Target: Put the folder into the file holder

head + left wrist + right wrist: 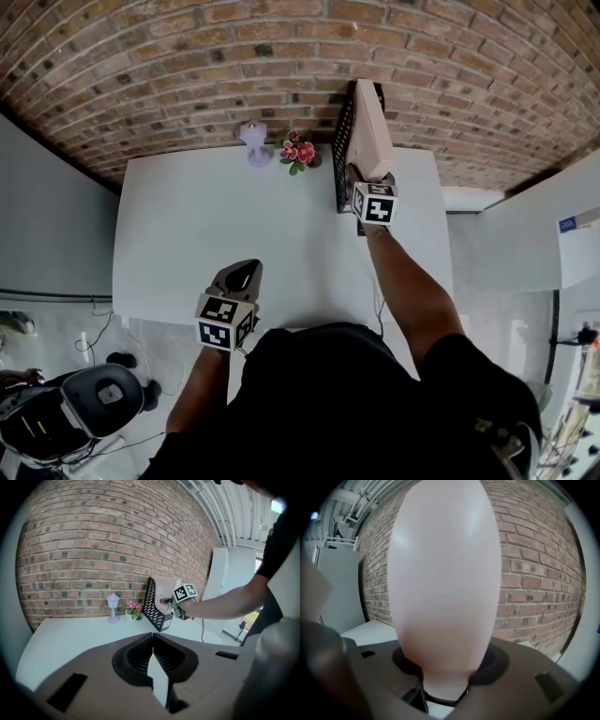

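A pale pink folder [370, 131] stands upright in the black mesh file holder [341, 150] at the table's far right, against the brick wall. My right gripper [362, 178] is at the folder's near edge. In the right gripper view the folder [443, 583] fills the middle, its edge between the jaws of the right gripper [445, 691]; thin dark gaps show beside it, so the jaws stand open around it. My left gripper [246, 272] rests near the table's front edge, shut and empty. The left gripper view shows its tips [153, 637] meeting, with the holder [152, 609] far off.
A small lilac lamp [254, 141] and a pink flower sprig [298, 150] stand at the back of the white table [187, 244], left of the holder. A grey chair [94, 398] sits on the floor at lower left. The brick wall is right behind the holder.
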A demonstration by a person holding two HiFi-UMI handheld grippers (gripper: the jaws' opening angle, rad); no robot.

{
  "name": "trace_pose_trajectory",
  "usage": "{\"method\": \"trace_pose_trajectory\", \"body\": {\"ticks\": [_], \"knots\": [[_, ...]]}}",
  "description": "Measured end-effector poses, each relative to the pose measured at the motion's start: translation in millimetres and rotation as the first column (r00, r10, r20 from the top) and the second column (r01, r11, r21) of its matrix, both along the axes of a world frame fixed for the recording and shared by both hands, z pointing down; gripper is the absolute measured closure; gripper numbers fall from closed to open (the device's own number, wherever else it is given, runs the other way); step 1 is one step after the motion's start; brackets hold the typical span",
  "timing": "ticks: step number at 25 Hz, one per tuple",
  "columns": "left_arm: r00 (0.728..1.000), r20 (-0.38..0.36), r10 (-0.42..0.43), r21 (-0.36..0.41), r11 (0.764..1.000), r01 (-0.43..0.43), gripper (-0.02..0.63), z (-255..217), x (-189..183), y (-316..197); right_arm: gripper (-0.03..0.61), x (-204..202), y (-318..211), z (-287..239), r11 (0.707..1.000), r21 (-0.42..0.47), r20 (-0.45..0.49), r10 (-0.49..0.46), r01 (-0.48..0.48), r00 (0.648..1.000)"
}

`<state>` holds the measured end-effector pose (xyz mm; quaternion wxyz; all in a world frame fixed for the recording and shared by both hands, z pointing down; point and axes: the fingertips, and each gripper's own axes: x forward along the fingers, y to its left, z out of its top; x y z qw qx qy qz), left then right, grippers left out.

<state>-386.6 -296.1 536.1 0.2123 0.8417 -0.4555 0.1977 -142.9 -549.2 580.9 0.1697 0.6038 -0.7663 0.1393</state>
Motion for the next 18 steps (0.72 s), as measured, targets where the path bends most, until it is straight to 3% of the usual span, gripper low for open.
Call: {"method": "trace_pose_trajectory", "body": {"ticks": [10, 18], "knots": [[1.000, 0.002, 0.014, 0.005, 1.000, -0.014, 0.609, 0, 5, 5, 0.287, 0, 12, 1, 0.998, -0.058, 0.027, -0.007, 0.009, 1.000], [0.999, -0.002, 0.052, 0.030, 0.998, -0.052, 0.609, -6, 21, -1, 0.259, 19, 67, -8, 0.996, -0.089, 0.070, -0.003, 0.010, 0.998]]}}
